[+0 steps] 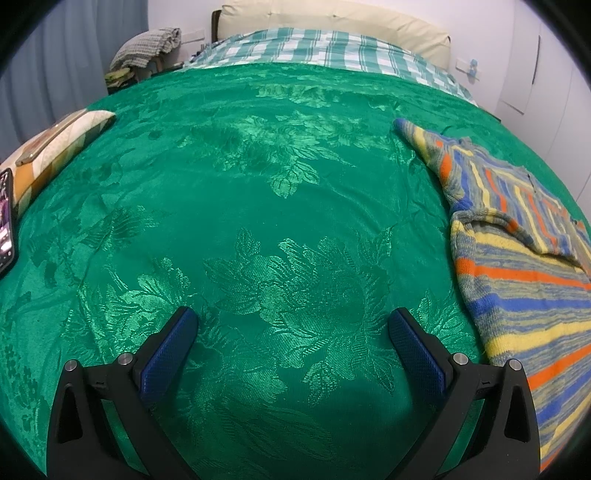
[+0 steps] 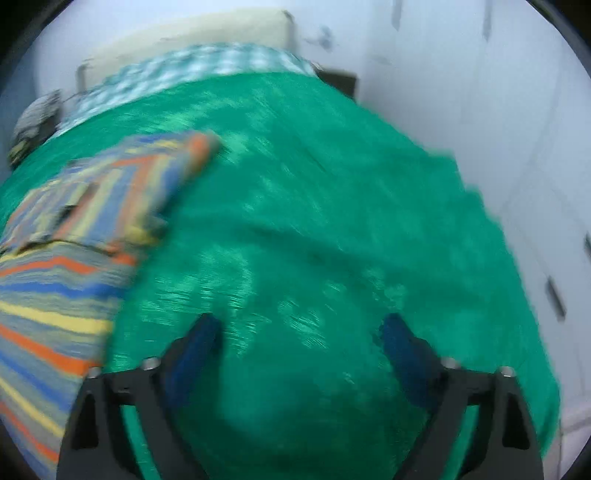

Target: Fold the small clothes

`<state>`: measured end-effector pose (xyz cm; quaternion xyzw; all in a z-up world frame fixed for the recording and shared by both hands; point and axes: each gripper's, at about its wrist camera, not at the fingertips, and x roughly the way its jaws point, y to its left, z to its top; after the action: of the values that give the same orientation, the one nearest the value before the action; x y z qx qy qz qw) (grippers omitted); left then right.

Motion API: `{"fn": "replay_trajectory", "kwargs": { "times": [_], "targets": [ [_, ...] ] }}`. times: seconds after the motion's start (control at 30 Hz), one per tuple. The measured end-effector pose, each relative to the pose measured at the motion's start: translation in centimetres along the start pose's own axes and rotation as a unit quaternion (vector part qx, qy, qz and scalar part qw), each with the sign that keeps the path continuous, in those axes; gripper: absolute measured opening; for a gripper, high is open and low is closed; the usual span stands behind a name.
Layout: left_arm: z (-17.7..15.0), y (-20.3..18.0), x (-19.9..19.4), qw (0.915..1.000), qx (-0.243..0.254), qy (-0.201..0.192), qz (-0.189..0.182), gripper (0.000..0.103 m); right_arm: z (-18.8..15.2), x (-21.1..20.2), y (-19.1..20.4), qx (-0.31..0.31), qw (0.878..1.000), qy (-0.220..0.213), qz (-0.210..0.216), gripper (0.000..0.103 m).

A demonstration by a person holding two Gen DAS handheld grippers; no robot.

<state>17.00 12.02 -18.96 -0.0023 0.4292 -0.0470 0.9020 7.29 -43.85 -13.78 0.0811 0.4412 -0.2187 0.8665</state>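
Observation:
A small striped knit sweater [image 1: 517, 258], in yellow, orange, blue and grey, lies on the green floral bedspread [image 1: 258, 206]. In the left wrist view it is at the right edge, one sleeve pointing up-left. My left gripper [image 1: 293, 325] is open and empty over bare bedspread, left of the sweater. In the blurred right wrist view the sweater [image 2: 62, 258] lies at the left. My right gripper [image 2: 301, 332] is open and empty over the bedspread [image 2: 332, 221], right of the sweater.
A patterned cushion [image 1: 55, 147] and a phone [image 1: 5, 221] lie at the bed's left edge. A checked sheet [image 1: 314, 48] and cream headboard [image 1: 332, 22] are at the far end. White cupboards [image 2: 498, 147] stand right of the bed.

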Motion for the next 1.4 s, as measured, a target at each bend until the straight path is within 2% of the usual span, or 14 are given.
{"fn": "replay_trajectory", "kwargs": {
  "times": [0.07, 0.23, 0.73, 1.4],
  "targets": [
    [0.0, 0.0, 0.0, 1.0000, 0.000, -0.001, 0.001, 0.103, -0.5, 0.5, -0.8, 0.015, 1.000, -0.007, 0.009, 0.103],
    [0.0, -0.1, 0.0, 1.0000, 0.001, -0.001, 0.002, 0.103, -1.1, 0.3, -0.5, 0.005, 1.000, -0.029, -0.005, 0.103],
    [-0.1, -0.3, 0.1, 0.9999, 0.008, 0.001, 0.014, 0.103, -1.4, 1.3, 0.2, 0.010, 1.000, -0.028, 0.004, 0.103],
    [0.0, -0.3, 0.2, 0.9999, 0.009, 0.001, 0.013, 0.103, -1.3, 1.4, 0.7, 0.003, 1.000, -0.026, -0.002, 0.103]
  ]
}}
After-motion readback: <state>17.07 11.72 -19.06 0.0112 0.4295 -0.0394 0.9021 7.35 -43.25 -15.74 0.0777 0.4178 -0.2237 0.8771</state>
